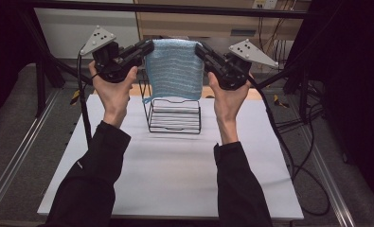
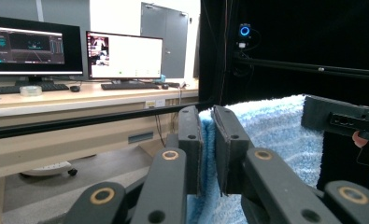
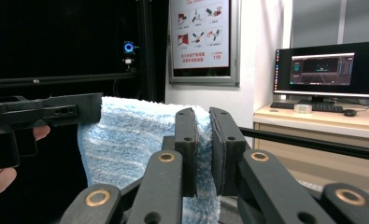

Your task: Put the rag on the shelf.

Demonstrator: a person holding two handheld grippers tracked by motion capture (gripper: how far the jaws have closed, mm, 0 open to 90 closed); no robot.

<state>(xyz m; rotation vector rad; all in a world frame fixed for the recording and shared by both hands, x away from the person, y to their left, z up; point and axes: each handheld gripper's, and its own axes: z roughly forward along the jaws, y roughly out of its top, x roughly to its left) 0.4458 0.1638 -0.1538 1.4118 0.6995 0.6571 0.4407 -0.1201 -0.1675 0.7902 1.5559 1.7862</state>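
A light blue towel [image 1: 173, 71] hangs stretched in the air between my two grippers, above a black wire rack [image 1: 174, 115] on the white table. My left gripper [image 1: 149, 47] is shut on the towel's upper left corner. My right gripper [image 1: 199, 48] is shut on its upper right corner. In the left gripper view the towel [image 2: 275, 135] is pinched between the pads of my left gripper [image 2: 209, 149], and the right gripper [image 2: 341, 119] shows at the far side. In the right gripper view the towel [image 3: 126, 140] is clamped in my right gripper [image 3: 204, 149].
The white table [image 1: 175, 179] lies below, with the wire rack near its far middle. A black frame bar [image 1: 175, 8] crosses overhead at the back. Cables [image 1: 293, 142] trail along the right. A desk with monitors [image 2: 79, 53] stands beyond the frame.
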